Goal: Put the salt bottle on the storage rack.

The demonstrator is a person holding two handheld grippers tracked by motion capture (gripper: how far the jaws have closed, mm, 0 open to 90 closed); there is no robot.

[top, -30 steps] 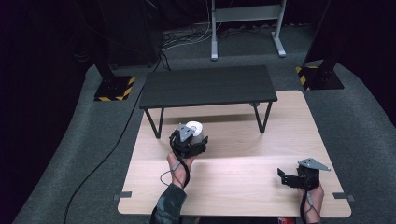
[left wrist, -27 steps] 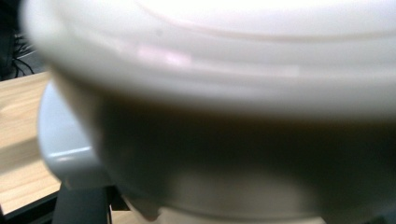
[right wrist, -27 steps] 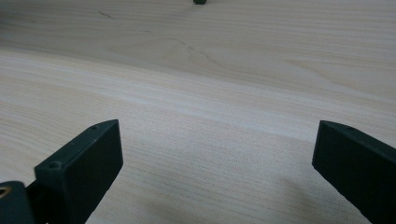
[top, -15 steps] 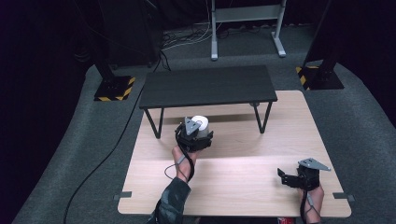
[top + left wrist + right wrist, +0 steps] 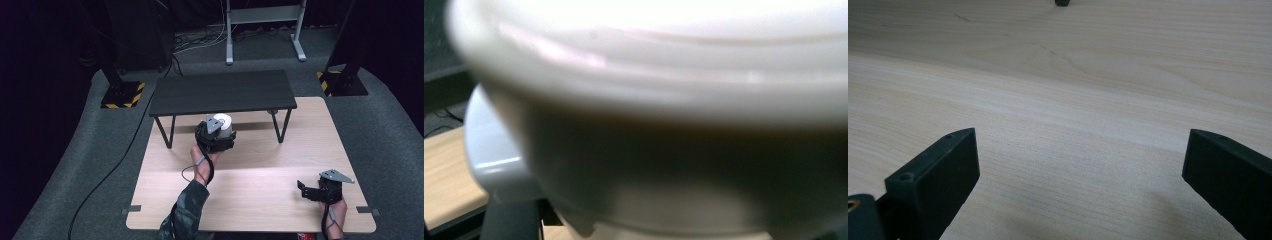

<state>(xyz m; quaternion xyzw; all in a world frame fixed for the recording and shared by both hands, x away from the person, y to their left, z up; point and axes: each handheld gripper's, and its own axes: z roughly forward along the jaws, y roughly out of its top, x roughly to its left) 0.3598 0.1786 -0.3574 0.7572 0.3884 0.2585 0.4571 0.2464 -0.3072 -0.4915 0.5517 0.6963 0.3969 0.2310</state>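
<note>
**Left jaws clamped on the white cup, right jaws just parked**

Jaws first: the left gripper [image 5: 216, 136] has its jaws shut on a white cup [image 5: 223, 123], and in the left gripper view that cup [image 5: 664, 100] sits so close to the camera it's a blur of pale rim and wall. So it's gripped by the side, deep between the jaws, which I'd guess is to keep it from tipping.

The cup is up off the light wooden desk [image 5: 260, 170], right at the front edge of the small black table [image 5: 220, 92] that stands on the desk. My read is it's headed onto that top, or under it; can't tell which.

The right gripper [image 5: 306, 189] rests near the desk's right front corner, jaws wide with nothing between them, well apart from the cup. Probably just kept out of the way.
</note>
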